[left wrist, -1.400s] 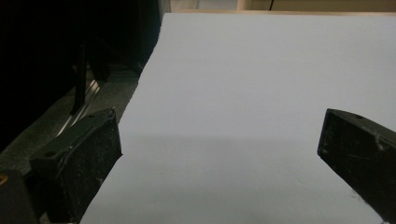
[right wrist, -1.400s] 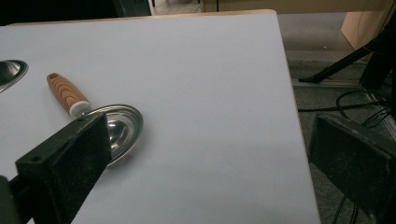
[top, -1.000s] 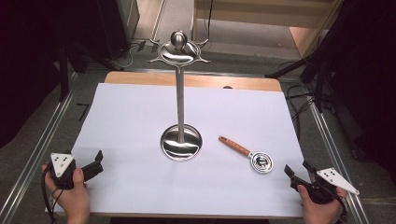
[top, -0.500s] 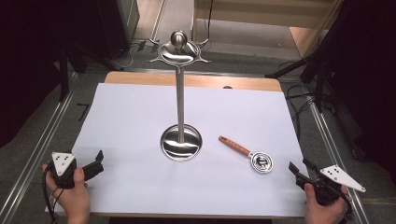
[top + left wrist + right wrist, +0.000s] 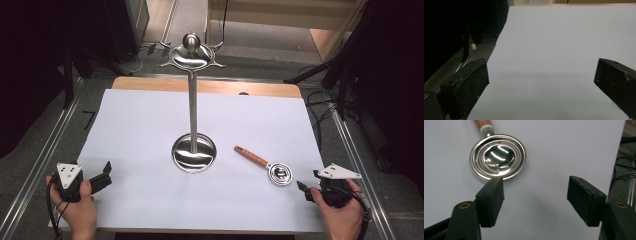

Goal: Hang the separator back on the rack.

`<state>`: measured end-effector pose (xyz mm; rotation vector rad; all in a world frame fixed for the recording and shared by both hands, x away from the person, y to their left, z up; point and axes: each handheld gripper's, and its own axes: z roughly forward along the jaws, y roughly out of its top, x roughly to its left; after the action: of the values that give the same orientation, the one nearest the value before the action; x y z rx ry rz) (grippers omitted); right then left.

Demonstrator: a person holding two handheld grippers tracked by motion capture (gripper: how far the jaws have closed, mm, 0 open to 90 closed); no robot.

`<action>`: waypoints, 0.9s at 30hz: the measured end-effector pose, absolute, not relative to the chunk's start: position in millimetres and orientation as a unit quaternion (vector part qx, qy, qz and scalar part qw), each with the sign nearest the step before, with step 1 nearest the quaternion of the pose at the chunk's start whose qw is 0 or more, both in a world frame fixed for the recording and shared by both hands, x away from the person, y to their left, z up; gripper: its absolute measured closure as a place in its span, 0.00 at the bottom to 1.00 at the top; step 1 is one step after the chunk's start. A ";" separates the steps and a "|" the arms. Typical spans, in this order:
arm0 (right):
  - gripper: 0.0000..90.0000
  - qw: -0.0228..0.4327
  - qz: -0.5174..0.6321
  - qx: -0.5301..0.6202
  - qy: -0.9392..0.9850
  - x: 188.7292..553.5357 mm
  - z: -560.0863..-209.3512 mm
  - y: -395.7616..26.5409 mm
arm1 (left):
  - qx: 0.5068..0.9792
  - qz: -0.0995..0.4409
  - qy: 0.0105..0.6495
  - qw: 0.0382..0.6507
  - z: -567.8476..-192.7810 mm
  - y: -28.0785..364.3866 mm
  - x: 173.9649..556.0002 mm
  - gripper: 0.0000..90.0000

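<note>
covering your surface [image 5: 150, 115]: white sheet, steel stand [image 5: 193, 120] centre, strainer [image 5: 272, 169] right. dark room. left gripper [image 5: 104, 172] and right gripper [image 5: 303, 188] fingers spread wide, empty.

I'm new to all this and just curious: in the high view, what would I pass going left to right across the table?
Left gripper → tall metal stand → wooden-handled strainer spoon → right gripper.

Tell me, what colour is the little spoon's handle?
Reddish-brown wood handle, clearest in the high view.
</note>
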<state>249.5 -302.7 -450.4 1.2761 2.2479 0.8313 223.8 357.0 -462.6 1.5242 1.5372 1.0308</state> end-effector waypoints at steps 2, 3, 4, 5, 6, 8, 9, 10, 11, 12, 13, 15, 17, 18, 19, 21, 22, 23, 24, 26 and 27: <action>0.40 0.208 0.284 0.451 0.820 254.0 -449.2 -299.0 | 0.593 0.400 0.597 0.363 -462.6 357.2 223.9 0.00; 0.42 0.204 0.283 0.447 0.824 256.0 -448.1 -298.4 | 0.593 0.399 0.597 0.364 -462.5 357.2 223.7 0.00; 0.44 0.198 0.284 0.445 0.826 258.0 -447.1 -297.7 | 0.593 0.399 0.597 0.364 -462.5 357.2 223.6 0.00; 0.44 0.197 0.278 0.443 0.829 260.2 -446.5 -297.2 | 0.593 0.399 0.597 0.364 -462.5 357.2 223.6 0.00; 0.44 0.194 0.271 0.441 0.833 262.4 -446.2 -296.2 | 0.593 0.399 0.596 0.365 -462.5 357.2 223.5 0.00; 0.44 0.187 0.259 0.435 0.842 266.7 -445.8 -294.0 | 0.594 0.400 0.595 0.366 -462.7 357.0 223.5 0.00; 0.44 0.185 0.255 0.431 0.845 268.5 -445.5 -292.9 | 0.594 0.400 0.594 0.366 -462.7 356.7 223.5 0.00; 0.45 0.180 0.252 0.428 0.849 270.4 -444.9 -292.0 | 0.595 0.401 0.594 0.365 -462.7 356.4 223.6 0.00; 0.45 0.176 0.249 0.424 0.852 272.3 -444.3 -291.2 | 0.596 0.400 0.593 0.365 -462.8 356.1 223.8 0.00; 0.45 0.171 0.248 0.426 0.853 273.5 -443.5 -290.0 | 0.598 0.399 0.592 0.363 -462.8 355.7 224.0 0.00; 0.45 0.165 0.247 0.424 0.856 275.2 -442.4 -288.9 | 0.599 0.400 0.592 0.363 -462.9 355.4 224.2 0.00; 0.45 0.161 0.241 0.419 0.861 277.5 -441.7 -285.4 | 0.601 0.400 0.591 0.360 -462.8 355.0 224.1 0.00; 0.46 0.159 0.235 0.416 0.864 279.6 -440.5 -281.0 | 0.601 0.400 0.590 0.361 -462.8 354.9 224.0 0.00; 0.46 0.158 0.233 0.412 0.867 281.4 -439.8 -279.3 | 0.602 0.400 0.589 0.361 -462.8 355.0 223.9 0.00; 0.46 0.158 0.229 0.409 0.869 282.7 -438.6 -277.5 | 0.602 0.400 0.589 0.361 -462.8 355.1 223.8 0.00; 0.47 0.156 0.228 0.404 0.872 285.1 -435.4 -273.8 | 0.602 0.400 0.589 0.362 -462.8 355.0 223.9 0.00; 0.49 0.154 0.226 0.403 0.873 286.2 -433.4 -271.9 | 0.603 0.400 0.588 0.361 -462.8 355.0 224.0 0.00; 0.50 0.151 0.225 0.401 0.875 287.2 -431.3 -270.0 | 0.603 0.400 0.588 0.361 -463.0 354.8 224.3 0.00; 0.50 0.150 0.225 0.398 0.877 288.5 -429.4 -268.2 | 0.604 0.400 0.588 0.360 -462.9 354.7 224.5 0.00; 0.50 0.148 0.217 0.396 0.880 290.6 -425.9 -263.8 | 0.606 0.400 0.587 0.358 -463.0 354.1 224.8 0.00; 0.50 0.145 0.215 0.393 0.882 292.0 -424.7 -261.9 | 0.607 0.401 0.586 0.357 -463.1 353.8 224.9 0.00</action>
<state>292.0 -261.9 -424.7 1.1329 2.5405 0.6185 224.9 353.8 -463.1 1.5685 1.5119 1.0353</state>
